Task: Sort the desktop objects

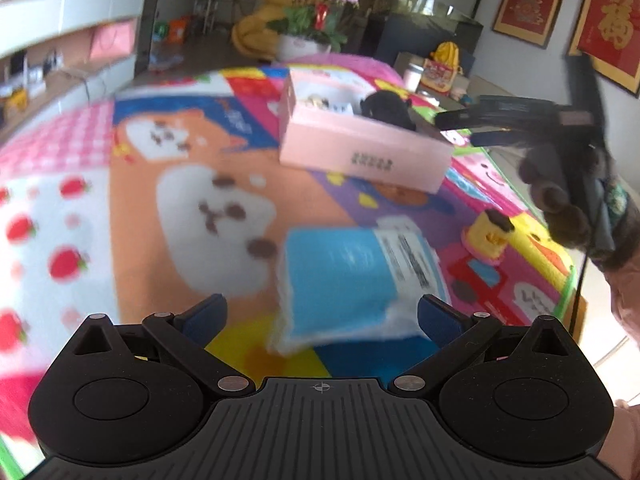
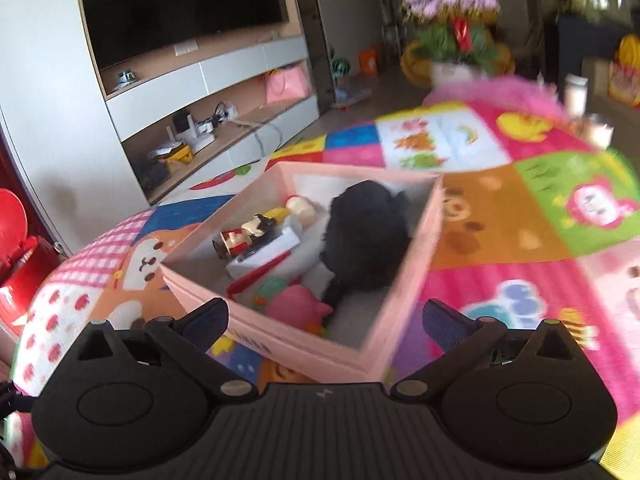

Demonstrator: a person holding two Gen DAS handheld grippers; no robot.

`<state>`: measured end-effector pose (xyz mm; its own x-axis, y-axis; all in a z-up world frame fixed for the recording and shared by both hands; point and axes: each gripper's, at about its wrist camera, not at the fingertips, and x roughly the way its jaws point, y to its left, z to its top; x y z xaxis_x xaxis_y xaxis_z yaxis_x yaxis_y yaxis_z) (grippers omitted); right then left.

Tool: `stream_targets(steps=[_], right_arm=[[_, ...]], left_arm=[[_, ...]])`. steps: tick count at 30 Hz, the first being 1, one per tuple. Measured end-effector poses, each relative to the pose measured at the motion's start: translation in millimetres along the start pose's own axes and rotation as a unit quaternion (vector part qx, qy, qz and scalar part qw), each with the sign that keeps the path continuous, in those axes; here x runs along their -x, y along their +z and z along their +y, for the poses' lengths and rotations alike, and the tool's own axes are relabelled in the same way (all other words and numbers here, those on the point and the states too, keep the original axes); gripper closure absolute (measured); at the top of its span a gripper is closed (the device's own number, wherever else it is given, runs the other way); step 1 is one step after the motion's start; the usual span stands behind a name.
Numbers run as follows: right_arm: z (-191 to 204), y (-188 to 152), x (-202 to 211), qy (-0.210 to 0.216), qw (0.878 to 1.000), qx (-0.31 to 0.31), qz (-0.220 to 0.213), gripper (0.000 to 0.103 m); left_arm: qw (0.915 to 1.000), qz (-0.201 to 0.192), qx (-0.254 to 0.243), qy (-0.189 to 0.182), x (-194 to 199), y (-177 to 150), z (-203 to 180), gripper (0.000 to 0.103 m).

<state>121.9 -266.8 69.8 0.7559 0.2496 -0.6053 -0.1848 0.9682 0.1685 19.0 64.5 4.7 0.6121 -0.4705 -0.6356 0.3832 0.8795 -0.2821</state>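
Blue-padded fingers of the left tool (image 1: 320,318) stand spread wide, with a blue packet (image 1: 352,280) lying between and just ahead of them on the desk (image 1: 160,220); nothing is pinched. That packet looks like soft, crinkly plastic film with a white torn or sealed edge and a printed label.

Right tool (image 2: 326,320) is likewise spread and empty, poised above the near corner of the pink box (image 2: 400,308). This box is thin card with straight walls and an open top, and it already holds a black fluffy toy (image 2: 364,240), small figures (image 2: 244,236) and a pink rounded toy (image 2: 300,306). A yellow pudding-shaped toy (image 1: 490,238) sits out on the desk, well apart from the box.

Risks, as judged:
- Slack film may buckle or slip if the pads close on its loose edge rather than its body.
- The padded, patterned cover may bunch under the fingers.
- A light card wall may tip or slide if the right tool knocks it.
- Both views are blurred, so alignment cannot be confirmed.
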Motion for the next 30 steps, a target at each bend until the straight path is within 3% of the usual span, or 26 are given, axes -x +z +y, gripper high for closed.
stream_targets(steps=[4, 8, 11, 16, 19, 21, 23, 24, 26, 30], right_arm=[[-14, -23, 36, -0.021, 1.0, -0.005, -0.008, 0.0], [-30, -51, 59, -0.049, 0.999, -0.013, -0.009, 0.0], [-40, -68, 68, -0.071, 0.997, -0.022, -0.006, 0.0], [-47, -81, 71, -0.093, 0.995, -0.034, -0.003, 0.0], [-43, -76, 68, -0.103, 0.994, -0.024, -0.01, 0.0], [-37, -69, 64, -0.103, 0.994, -0.011, -0.019, 0.0], [-30, -56, 53, -0.101, 0.995, -0.005, -0.018, 0.0], [-28, -49, 45, -0.102, 0.995, -0.004, -0.012, 0.0], [-24, -33, 25, -0.105, 0.994, -0.003, 0.002, 0.0], [-18, -12, -13, -0.121, 0.992, 0.018, 0.031, 0.0]], left_arm=[[0.9995, 0.013, -0.008, -0.027, -6, -7, -21, 0.0], [0.9923, 0.043, -0.013, -0.116, -13, -8, -49, 0.0], [0.9845, 0.052, -0.066, -0.154, -11, -9, -79, 0.0], [0.9732, 0.016, -0.163, -0.162, 16, 3, -101, 0.0], [0.9742, -0.025, -0.177, -0.138, 28, 24, -90, 0.0], [0.9834, -0.046, -0.159, -0.074, 22, 43, -78, 0.0], [0.9927, -0.047, -0.111, 0.005, 6, 58, -62, 0.0], [0.9947, -0.044, -0.089, 0.026, 0, 62, -56, 0.0], [0.9971, -0.041, -0.056, 0.032, -8, 63, -45, 0.0], [0.997, -0.029, -0.07, 0.015, -10, 44, -51, 0.0]])
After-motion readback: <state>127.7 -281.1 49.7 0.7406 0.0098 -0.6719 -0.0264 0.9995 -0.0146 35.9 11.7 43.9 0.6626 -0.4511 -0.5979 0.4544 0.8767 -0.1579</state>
